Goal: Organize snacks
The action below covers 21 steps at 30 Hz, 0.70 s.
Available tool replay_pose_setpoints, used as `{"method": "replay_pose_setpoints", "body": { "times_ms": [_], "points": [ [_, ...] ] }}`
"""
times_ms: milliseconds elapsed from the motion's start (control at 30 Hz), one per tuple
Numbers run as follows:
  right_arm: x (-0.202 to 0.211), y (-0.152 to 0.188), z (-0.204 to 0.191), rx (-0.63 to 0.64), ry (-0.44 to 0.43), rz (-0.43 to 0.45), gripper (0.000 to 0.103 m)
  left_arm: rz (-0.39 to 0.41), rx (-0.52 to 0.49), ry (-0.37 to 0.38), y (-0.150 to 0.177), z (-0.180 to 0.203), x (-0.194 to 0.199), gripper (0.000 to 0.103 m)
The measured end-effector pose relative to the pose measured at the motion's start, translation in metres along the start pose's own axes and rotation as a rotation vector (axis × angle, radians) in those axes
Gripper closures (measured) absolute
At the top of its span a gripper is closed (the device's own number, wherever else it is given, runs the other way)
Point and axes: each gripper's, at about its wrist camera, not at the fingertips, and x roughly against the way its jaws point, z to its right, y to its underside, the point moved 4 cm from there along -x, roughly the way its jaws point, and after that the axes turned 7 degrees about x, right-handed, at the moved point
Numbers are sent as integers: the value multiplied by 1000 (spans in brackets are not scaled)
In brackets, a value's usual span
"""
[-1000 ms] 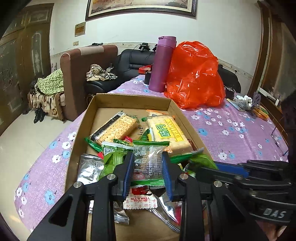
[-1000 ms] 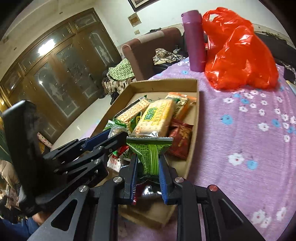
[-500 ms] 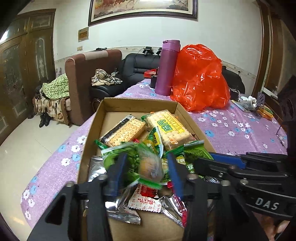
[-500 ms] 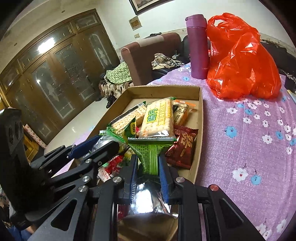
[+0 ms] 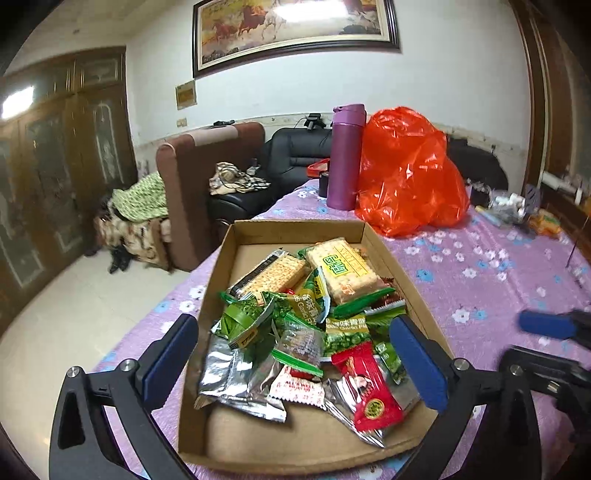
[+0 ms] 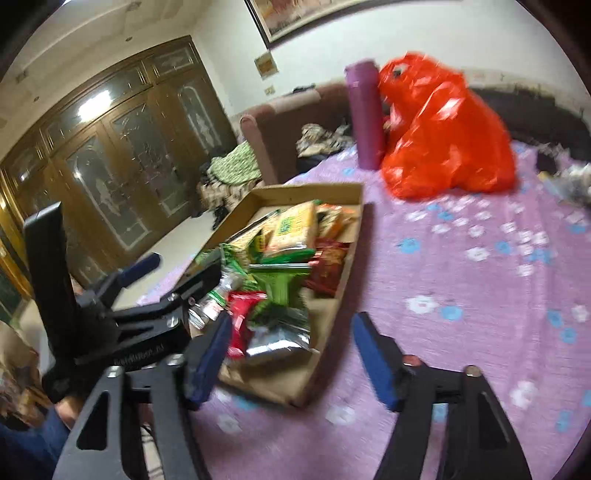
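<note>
Cardboard box (image 5: 384,251) sharp left view, blurred right.

The room is evenly and brightly lit from overhead; a ceiling light reflects as a white patch on the glossy wooden doors (image 5: 22,107) at far left and glares on the framed painting (image 5: 295,26). The left wrist view is sharp. The right wrist view is smeared by motion blur, worst over the snack packets (image 6: 280,280) and floral tablecloth (image 6: 480,280). Both views bend strongly and darken at the edges.
</note>
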Motion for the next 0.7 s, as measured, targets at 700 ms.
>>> {"method": "replay_pose_setpoints", "body": {
  "times_ms": [700],
  "points": [
    [18,26,30,14,132,91,8,-29,-164,-212,21,46,0,0]
  ]
}}
